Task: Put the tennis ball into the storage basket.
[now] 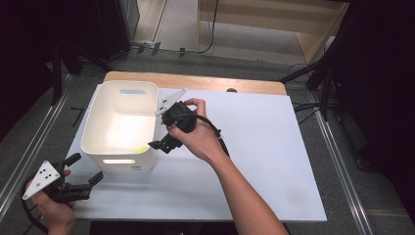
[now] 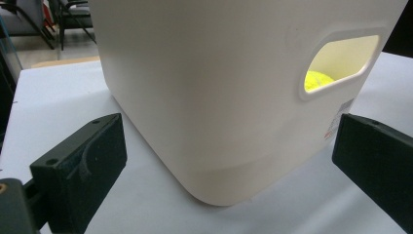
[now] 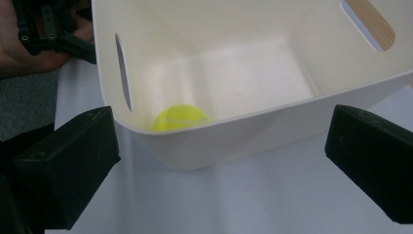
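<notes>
A white worktop [image 1: 254,161] carries a white bin [image 1: 120,128]. The right gripper [image 1: 157,145] hangs just beside the bin's rim, fingers spread wide and empty. Inside the bin, in its near corner, lies a yellow tennis ball [image 3: 180,118], round, with no long axis. The left gripper [image 1: 83,171] waits near the bin's front corner, fingers apart.

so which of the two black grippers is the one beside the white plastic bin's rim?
The right gripper, jaws open beside the white plastic bin's near right corner, above the yellow tennis ball. The left gripper sits low at the table's near left corner.
</notes>
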Motion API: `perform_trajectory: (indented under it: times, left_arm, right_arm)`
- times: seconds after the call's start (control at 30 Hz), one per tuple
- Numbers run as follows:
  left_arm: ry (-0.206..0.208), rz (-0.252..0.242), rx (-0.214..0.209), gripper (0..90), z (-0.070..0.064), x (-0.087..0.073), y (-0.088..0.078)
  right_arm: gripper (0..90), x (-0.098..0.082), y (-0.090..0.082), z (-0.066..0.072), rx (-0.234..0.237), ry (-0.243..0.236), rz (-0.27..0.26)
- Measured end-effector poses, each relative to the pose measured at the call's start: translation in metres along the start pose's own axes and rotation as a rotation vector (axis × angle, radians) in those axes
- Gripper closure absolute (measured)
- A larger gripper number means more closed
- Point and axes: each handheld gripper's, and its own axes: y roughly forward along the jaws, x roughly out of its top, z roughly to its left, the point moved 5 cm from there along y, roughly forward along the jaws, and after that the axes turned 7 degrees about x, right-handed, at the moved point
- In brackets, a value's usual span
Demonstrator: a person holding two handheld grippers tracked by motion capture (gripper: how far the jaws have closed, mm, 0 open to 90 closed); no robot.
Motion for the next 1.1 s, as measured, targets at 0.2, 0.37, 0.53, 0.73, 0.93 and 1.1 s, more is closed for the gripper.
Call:
perform_trajectory:
  times: [0.2,0.37,0.53,0.73,0.93,1.1]
  left_arm:
    - [0.003,0.002,-0.001,0.0,0.000,0.000,0.000]
    - [-0.001,0.001,0.002,0.0,0.000,0.000,0.000]
    - [-0.001,0.001,0.003,0.0,0.000,0.000,0.000]
    - [-0.001,0.001,0.003,0.0,0.000,0.000,0.000]
    - [-0.001,0.001,0.004,0.0,0.000,0.000,0.000]
    - [-0.001,0.000,0.005,0.0,0.000,0.000,0.000]
  right_arm:
    - [0.0,-0.018,-0.006,-0.002,-0.025,0.027,-0.019]
    - [0.0,-0.032,-0.011,-0.004,-0.041,0.058,-0.030]
    - [0.0,-0.046,-0.016,-0.003,-0.049,0.078,-0.044]
    - [0.0,-0.060,-0.022,-0.003,-0.064,0.104,-0.070]
    - [0.0,-0.076,-0.031,-0.003,-0.089,0.127,-0.089]
    - [0.0,-0.091,-0.039,-0.003,-0.111,0.146,-0.107]
